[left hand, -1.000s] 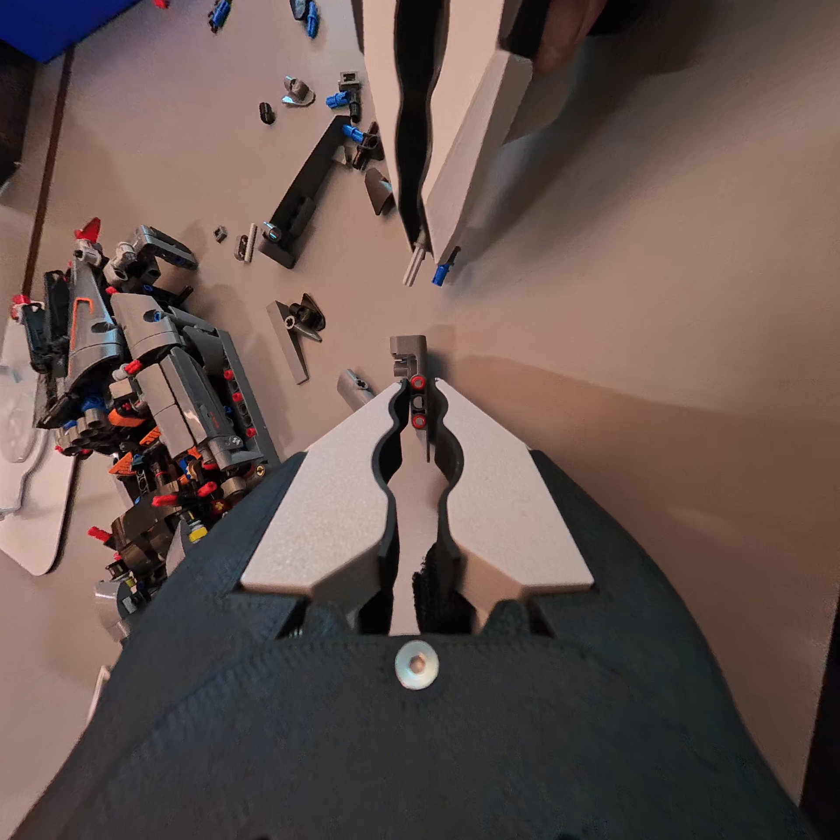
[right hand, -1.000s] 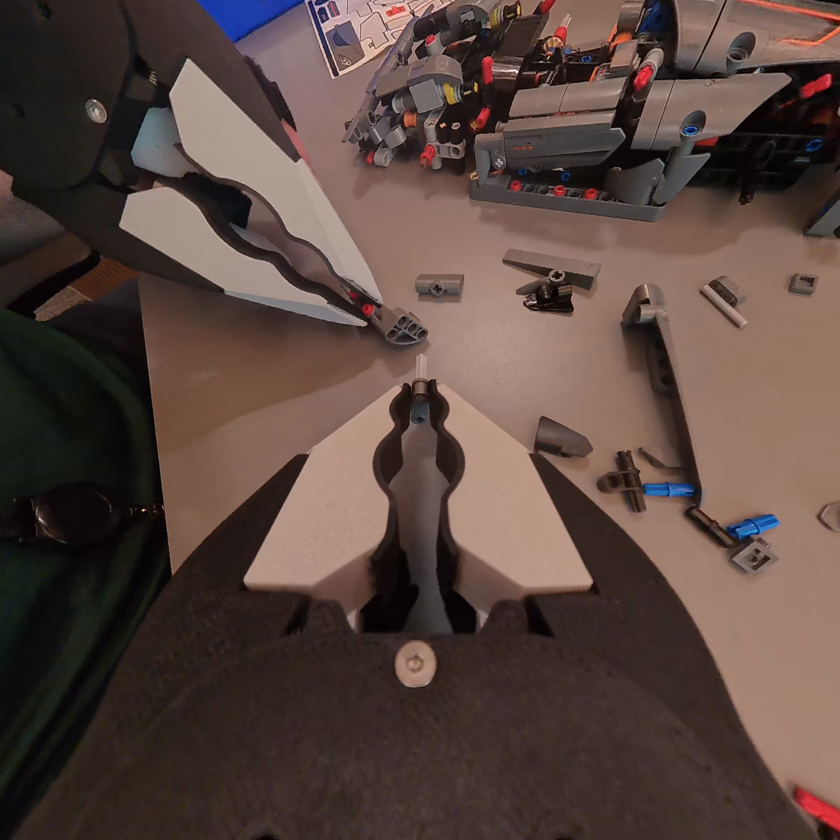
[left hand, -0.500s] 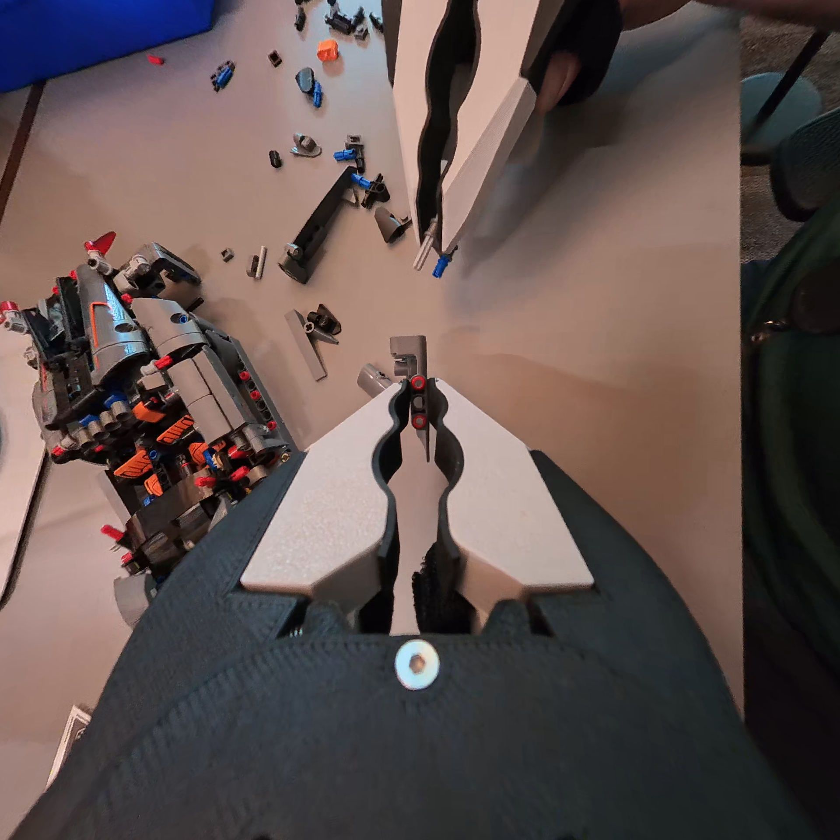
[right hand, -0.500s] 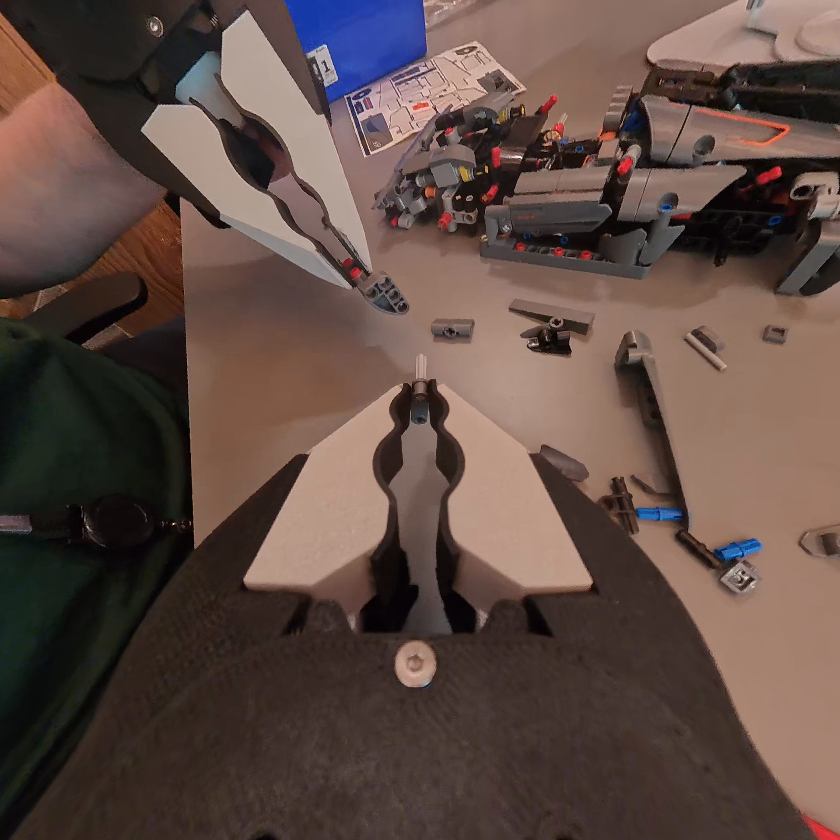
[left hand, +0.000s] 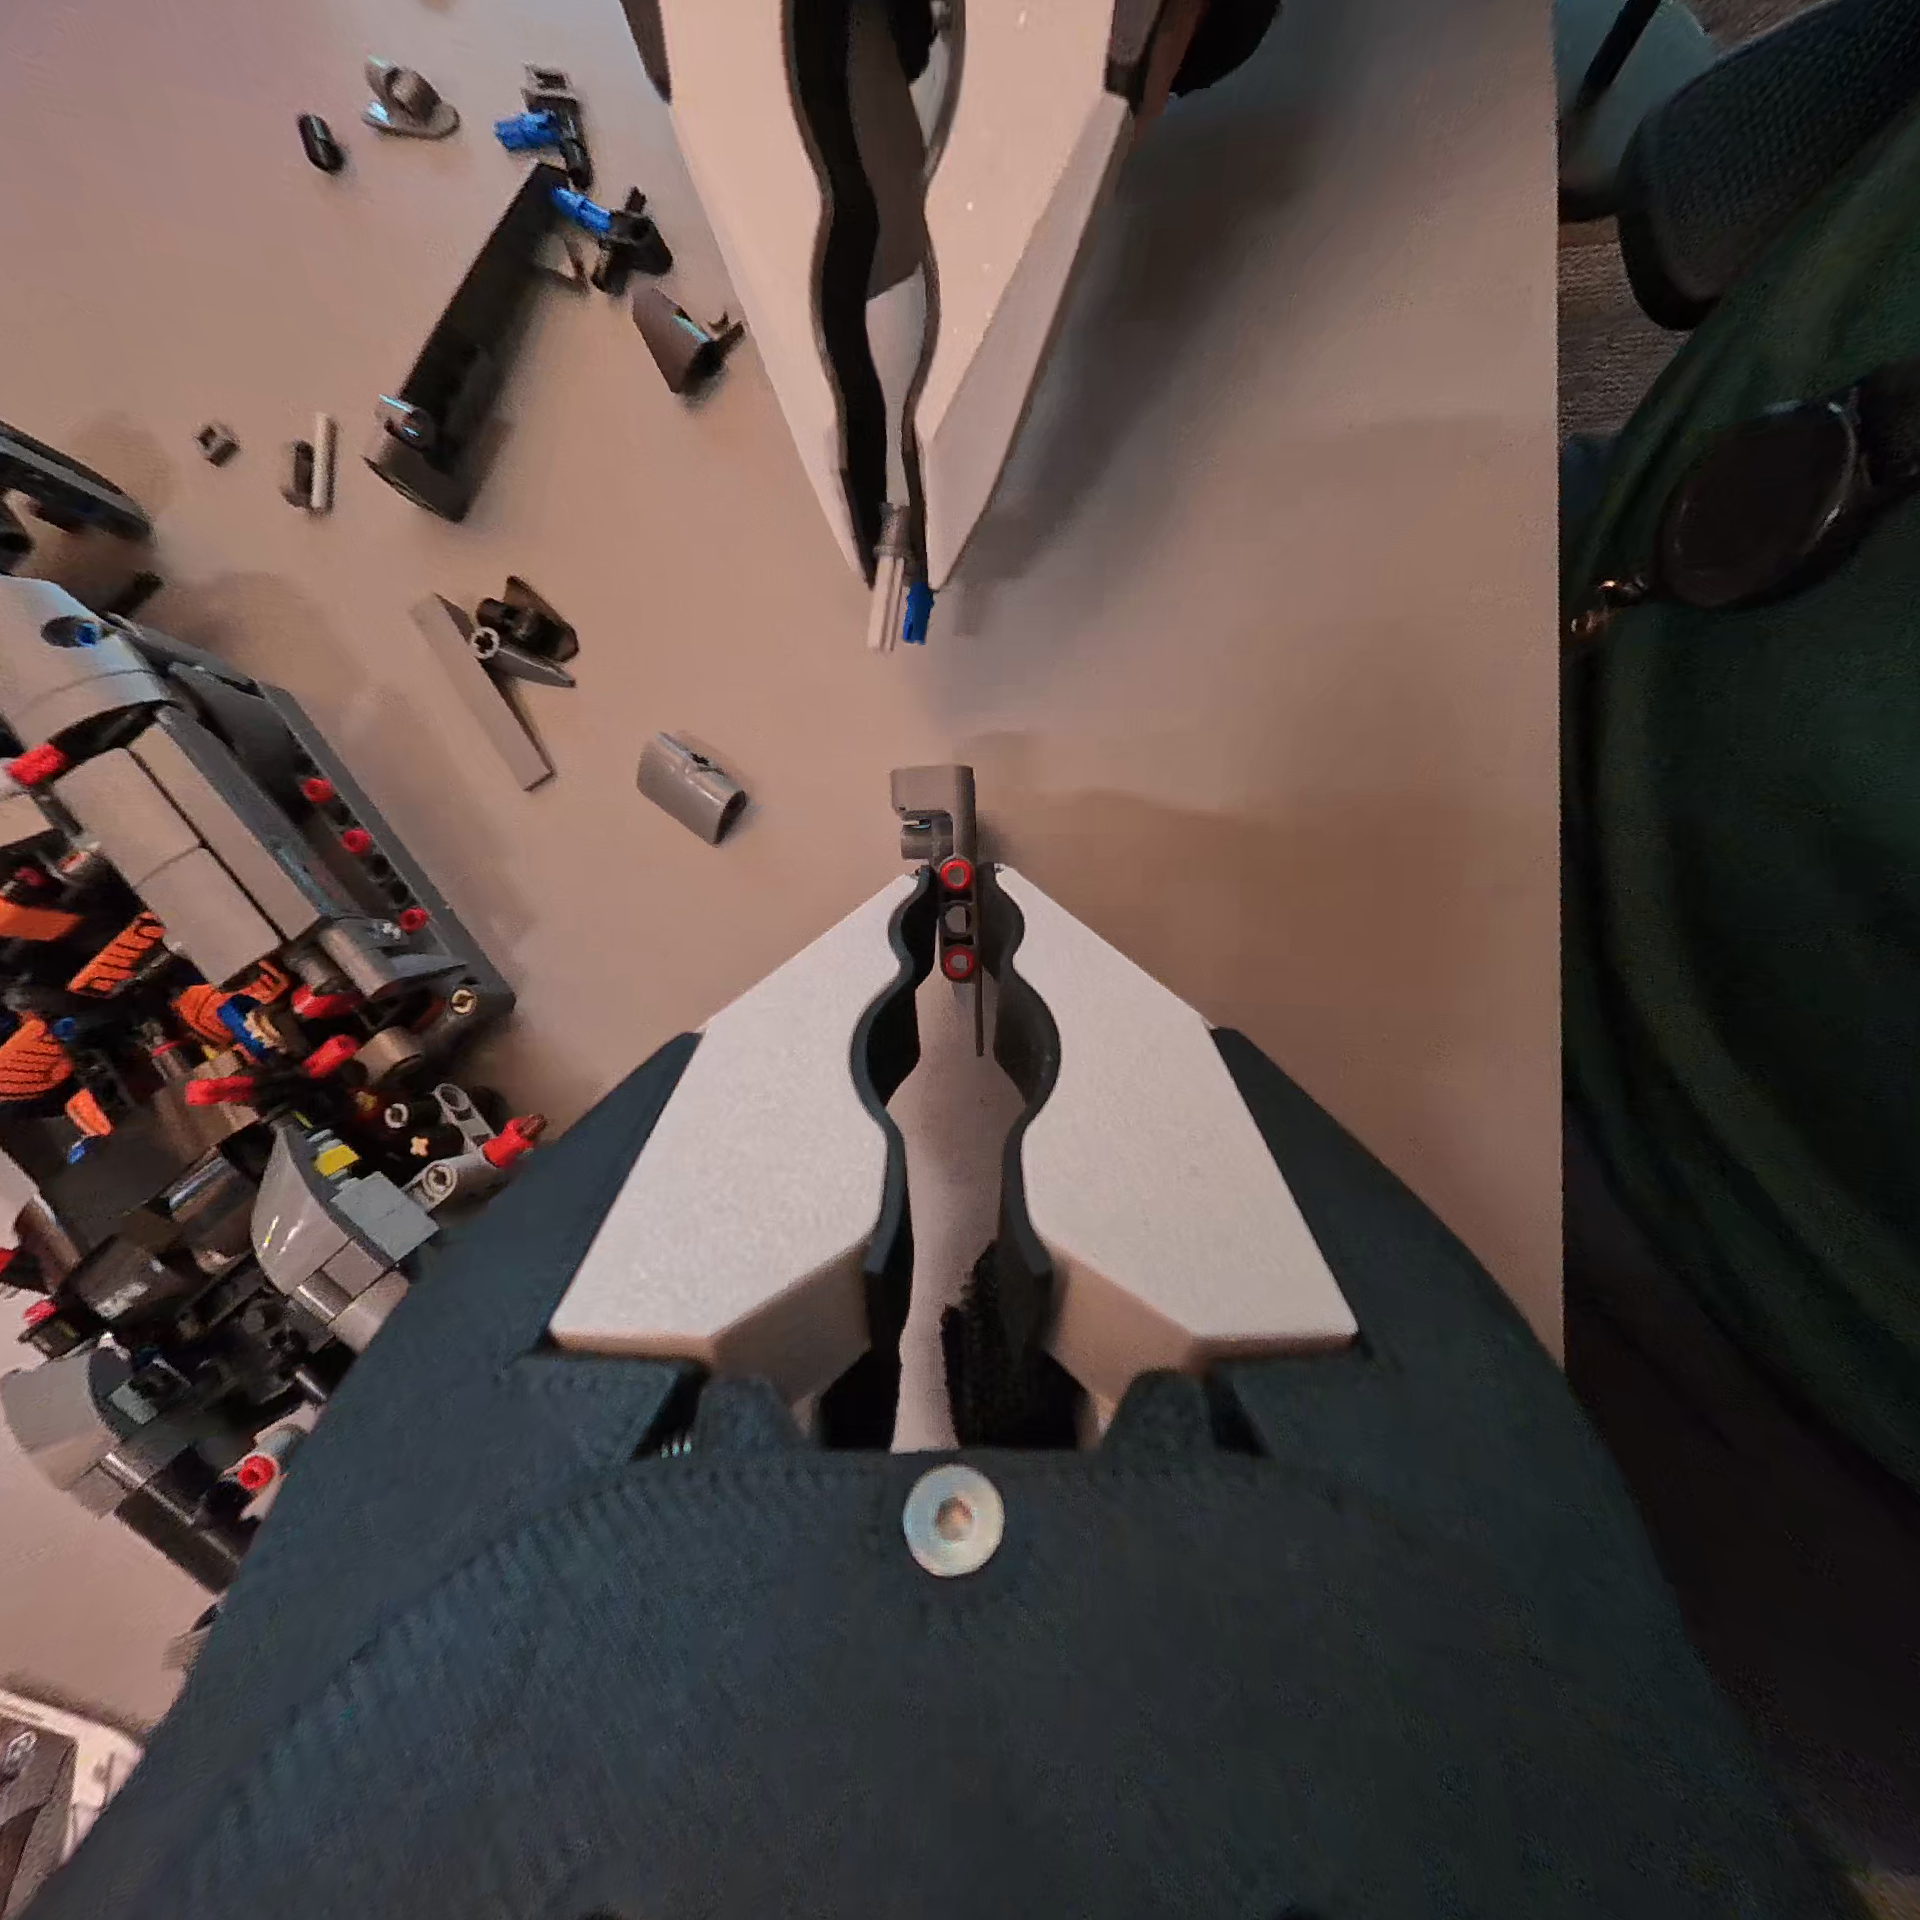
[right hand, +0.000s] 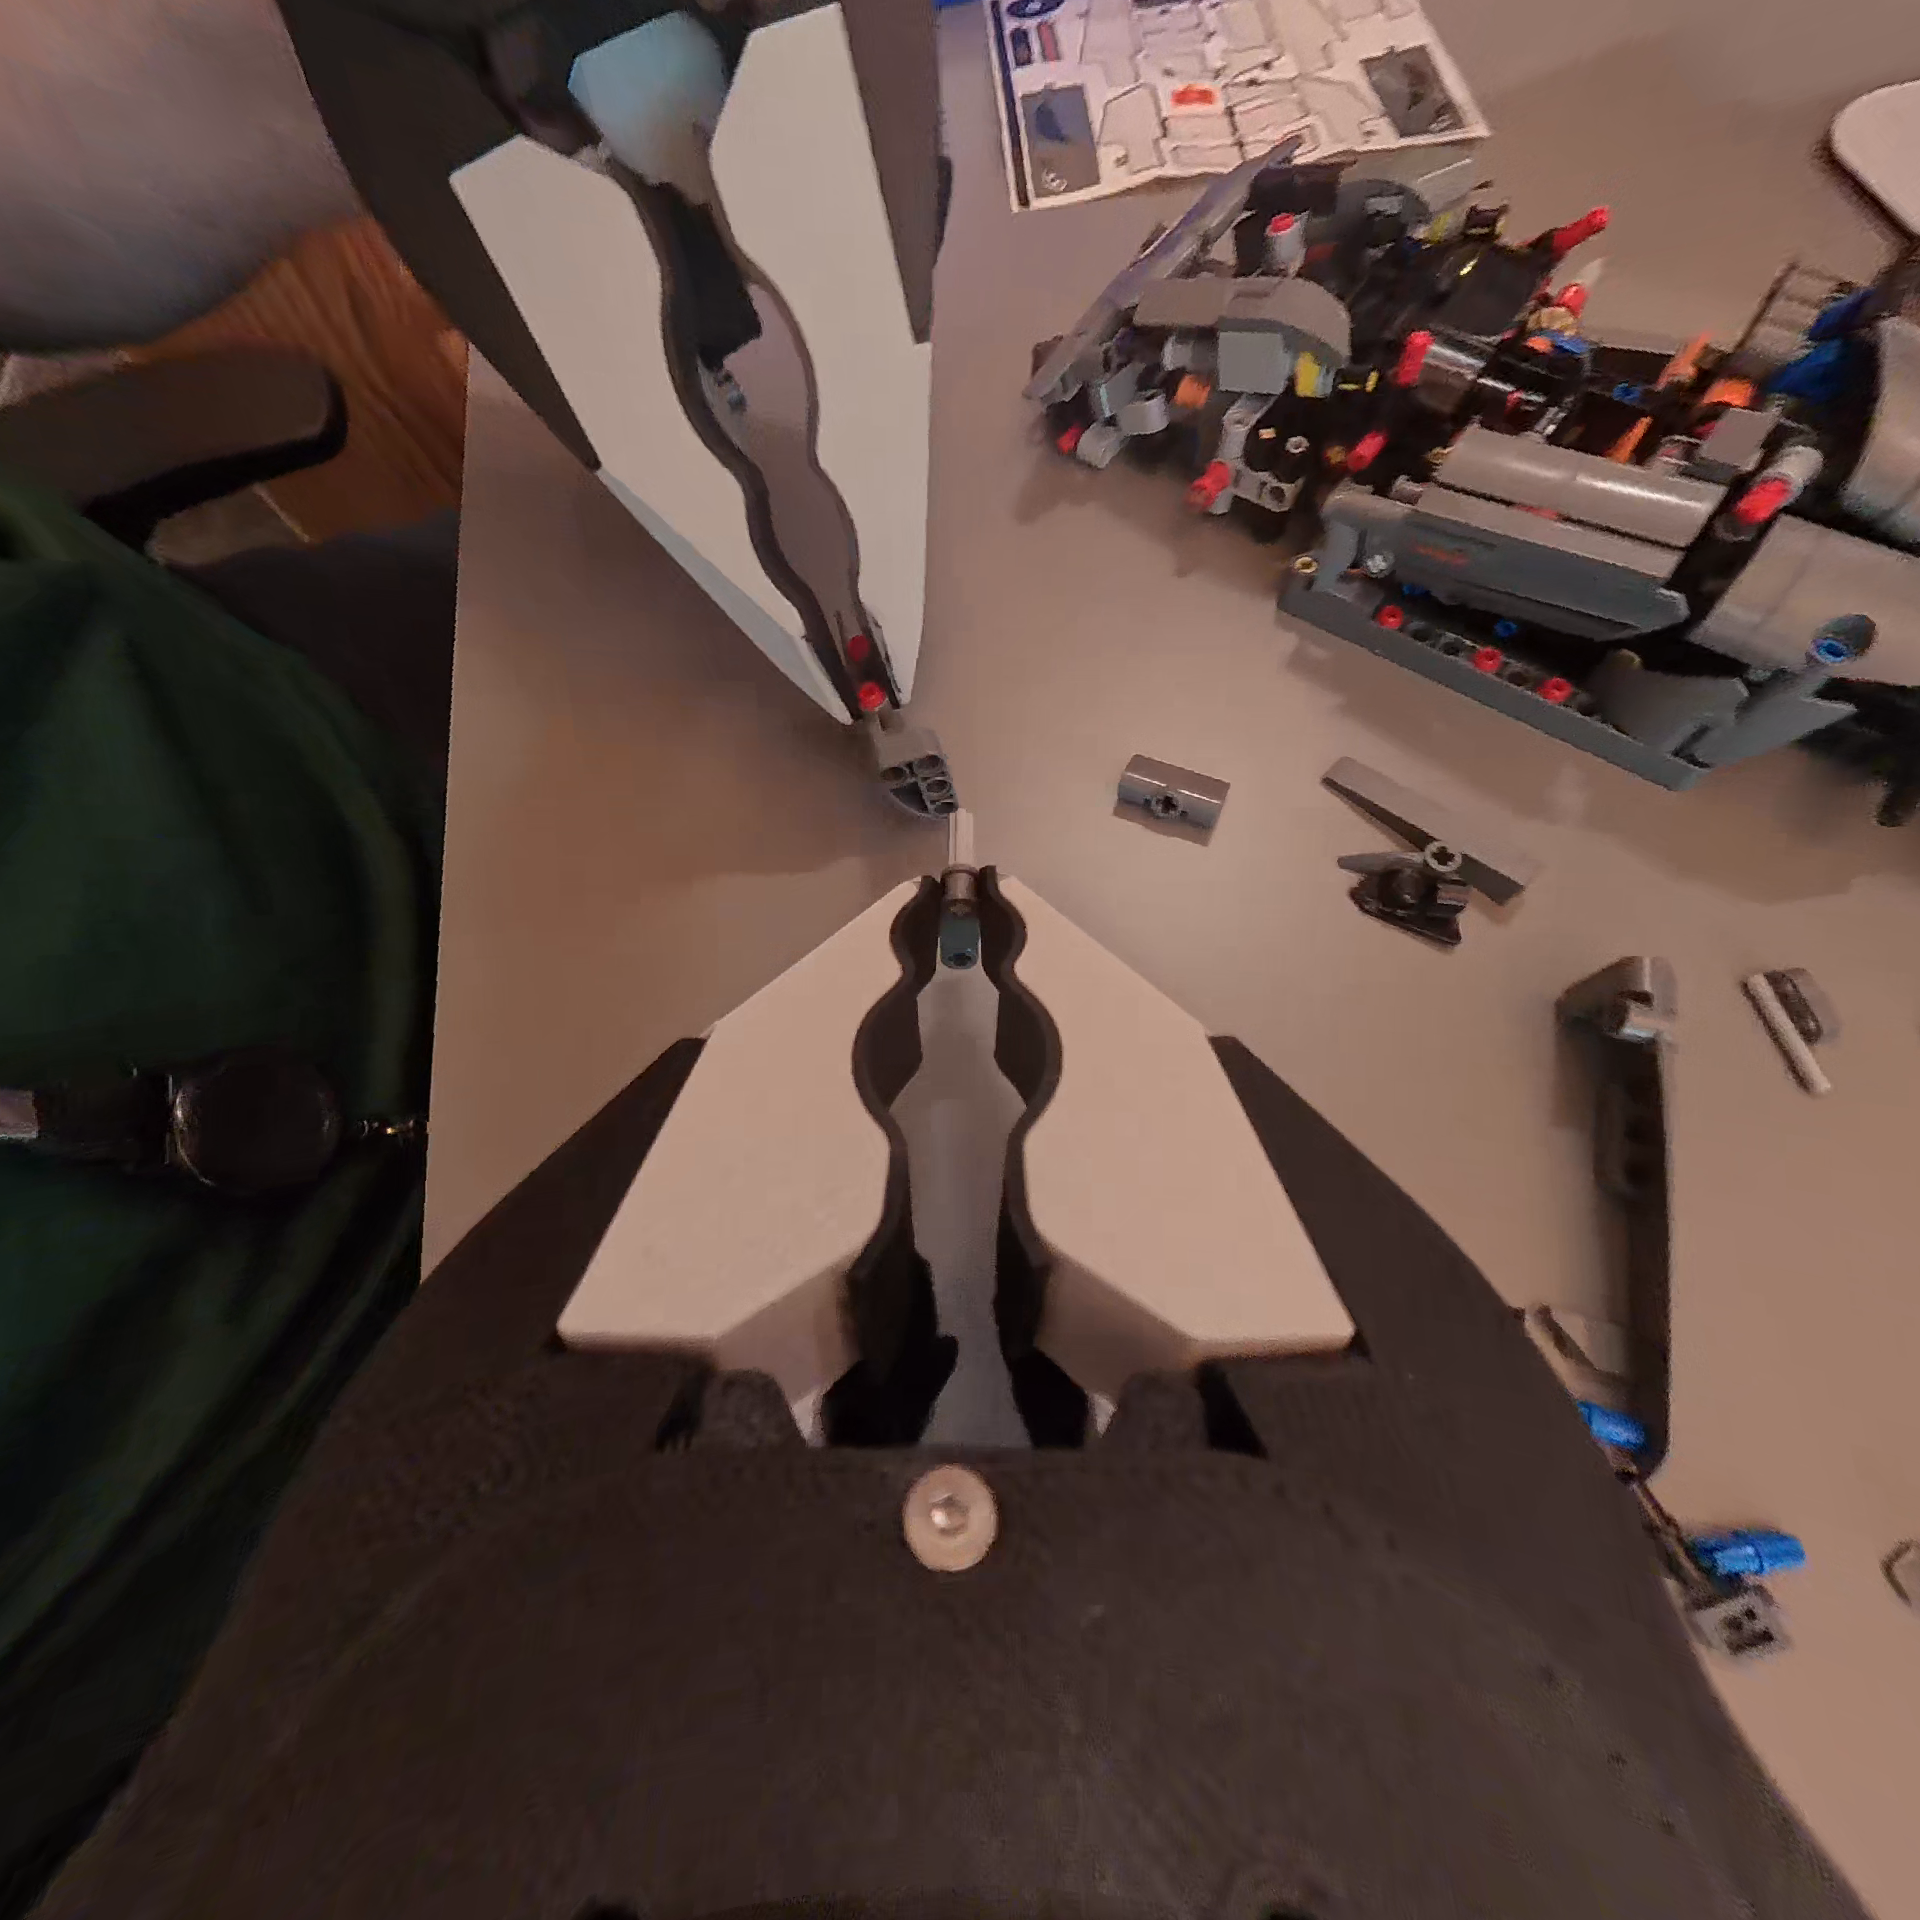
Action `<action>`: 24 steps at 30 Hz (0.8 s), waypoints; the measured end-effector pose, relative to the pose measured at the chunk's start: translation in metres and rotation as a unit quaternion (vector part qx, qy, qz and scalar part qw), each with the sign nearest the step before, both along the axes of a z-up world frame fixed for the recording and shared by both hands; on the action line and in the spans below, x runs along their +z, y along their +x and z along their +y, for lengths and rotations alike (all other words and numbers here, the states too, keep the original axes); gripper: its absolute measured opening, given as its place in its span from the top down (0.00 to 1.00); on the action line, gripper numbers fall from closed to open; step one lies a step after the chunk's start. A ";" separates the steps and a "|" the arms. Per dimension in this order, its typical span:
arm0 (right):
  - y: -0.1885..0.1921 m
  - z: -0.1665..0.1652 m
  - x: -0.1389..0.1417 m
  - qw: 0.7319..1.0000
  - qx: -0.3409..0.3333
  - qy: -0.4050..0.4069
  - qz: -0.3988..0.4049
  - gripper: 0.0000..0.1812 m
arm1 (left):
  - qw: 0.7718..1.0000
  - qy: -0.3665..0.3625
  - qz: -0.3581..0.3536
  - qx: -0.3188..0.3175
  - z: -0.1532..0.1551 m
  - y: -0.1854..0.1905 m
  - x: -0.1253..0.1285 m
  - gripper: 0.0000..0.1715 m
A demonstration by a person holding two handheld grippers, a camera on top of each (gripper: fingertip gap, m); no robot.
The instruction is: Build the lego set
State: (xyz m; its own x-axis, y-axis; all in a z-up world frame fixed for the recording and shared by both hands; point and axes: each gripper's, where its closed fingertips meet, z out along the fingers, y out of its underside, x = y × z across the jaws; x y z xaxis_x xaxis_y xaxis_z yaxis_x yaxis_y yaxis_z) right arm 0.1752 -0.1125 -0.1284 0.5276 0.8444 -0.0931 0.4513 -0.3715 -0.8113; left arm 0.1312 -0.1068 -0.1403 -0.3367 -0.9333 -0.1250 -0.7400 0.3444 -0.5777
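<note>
Left gripper (left hand: 954, 883) clamped on grey beam (left hand: 935, 810), right gripper (right hand: 958, 883) clamped on white axle pin (right hand: 961, 847), tips nearly touching above surface (right hand: 644, 831).

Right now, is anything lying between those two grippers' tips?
Only what they hold: the left gripper's grey piece nearly meets the right gripper's white axle, in the right wrist view.

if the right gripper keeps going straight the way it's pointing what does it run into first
Most likely the grey angled piece held in the left gripper. The white axle sticking out of the right gripper points almost at it, tip close by, though depth is hard to judge.
</note>
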 end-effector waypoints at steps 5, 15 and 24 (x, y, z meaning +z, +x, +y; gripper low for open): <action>-0.007 0.000 -0.009 0.998 0.026 0.015 -0.047 0.97 | 0.999 -0.016 0.034 -0.004 -0.002 -0.001 -0.008 0.97; -0.013 0.003 -0.013 0.995 0.048 0.036 -0.084 0.97 | 0.998 -0.023 0.064 -0.012 0.000 0.004 -0.008 0.97; -0.013 0.006 -0.015 0.991 0.057 0.048 -0.110 0.97 | 0.997 -0.015 0.078 -0.022 0.001 0.006 -0.008 0.97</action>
